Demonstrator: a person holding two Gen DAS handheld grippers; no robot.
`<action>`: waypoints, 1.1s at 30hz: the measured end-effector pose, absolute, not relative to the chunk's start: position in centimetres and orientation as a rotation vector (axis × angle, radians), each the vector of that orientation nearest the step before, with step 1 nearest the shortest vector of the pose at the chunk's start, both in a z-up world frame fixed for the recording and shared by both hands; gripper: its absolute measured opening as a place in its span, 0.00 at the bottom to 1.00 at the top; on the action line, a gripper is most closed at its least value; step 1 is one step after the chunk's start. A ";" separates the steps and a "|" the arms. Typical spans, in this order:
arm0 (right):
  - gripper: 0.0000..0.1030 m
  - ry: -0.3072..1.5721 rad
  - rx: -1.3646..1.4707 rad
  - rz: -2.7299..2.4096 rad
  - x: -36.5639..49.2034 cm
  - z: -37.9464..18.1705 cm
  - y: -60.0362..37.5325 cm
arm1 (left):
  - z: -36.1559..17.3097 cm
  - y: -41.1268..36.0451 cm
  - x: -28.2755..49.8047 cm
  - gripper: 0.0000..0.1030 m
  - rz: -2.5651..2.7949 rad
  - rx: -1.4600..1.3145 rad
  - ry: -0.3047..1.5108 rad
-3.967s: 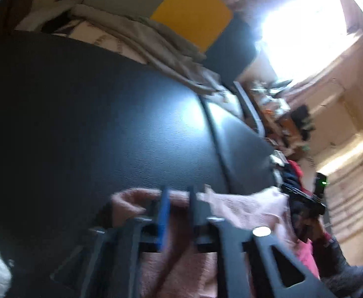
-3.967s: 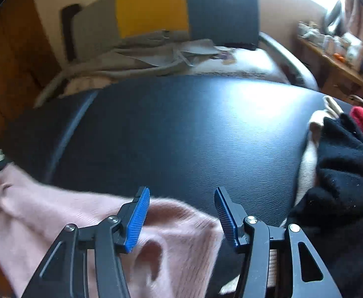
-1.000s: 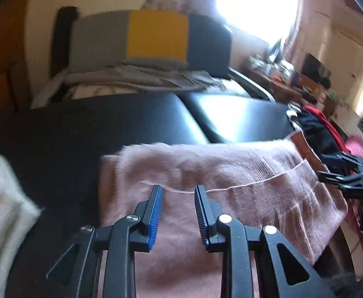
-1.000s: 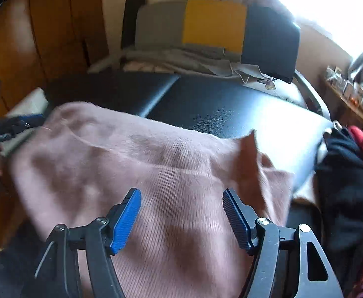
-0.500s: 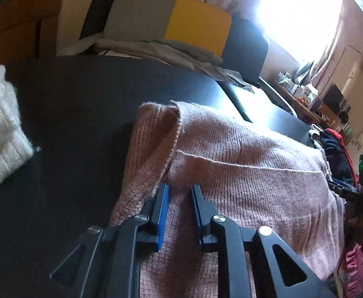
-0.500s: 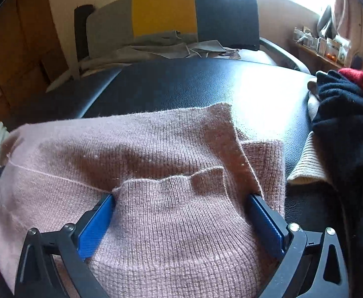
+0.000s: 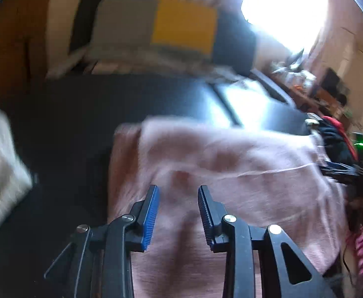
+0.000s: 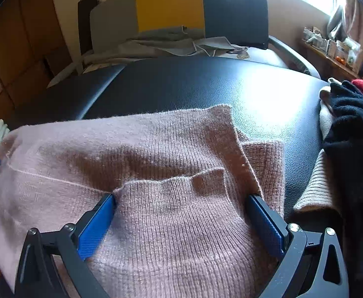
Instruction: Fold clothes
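A pink knitted sweater (image 8: 156, 149) lies spread on the black leather surface (image 8: 206, 84). It also shows in the left wrist view (image 7: 231, 173), blurred by motion. My left gripper (image 7: 178, 198) is open and hovers just above the sweater's left part, holding nothing. My right gripper (image 8: 181, 208) is wide open, its blue pads (image 8: 99, 218) resting on the sweater either side of a ribbed folded part. The right gripper shows at the far right of the left wrist view (image 7: 345, 173).
A white knit garment (image 7: 0, 164) lies left of the sweater. A pile of black, red and beige clothes (image 8: 350, 129) sits at the right. A grey, yellow and dark cushion (image 8: 171, 7) with grey fabric stands behind. A cluttered shelf (image 8: 330, 47) is at the far right.
My left gripper has opened and lifted off the sweater's left edge, with the view swinging. My right gripper has stayed wide open on the sweater, shifted slightly.
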State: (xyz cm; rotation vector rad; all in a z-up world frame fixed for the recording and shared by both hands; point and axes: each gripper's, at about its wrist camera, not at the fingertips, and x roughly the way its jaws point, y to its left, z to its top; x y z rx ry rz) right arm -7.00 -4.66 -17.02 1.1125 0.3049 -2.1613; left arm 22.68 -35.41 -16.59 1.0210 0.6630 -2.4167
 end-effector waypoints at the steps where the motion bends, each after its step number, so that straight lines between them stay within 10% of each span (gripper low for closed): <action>1: 0.99 0.284 1.117 -2.161 -6.9 -16.6 -4.4 | -16.6 -35.5 23.0 0.31 -2.433 0.999 0.673; 20: 1.00 0.216 0.977 -2.017 -3.3 -17.0 -3.7 | -15.6 -40.0 28.7 0.46 -2.498 0.902 1.003; 33: 1.00 0.214 0.964 -2.035 -3.1 -16.9 -3.7 | -16.8 -39.5 24.1 0.49 -2.454 1.259 0.619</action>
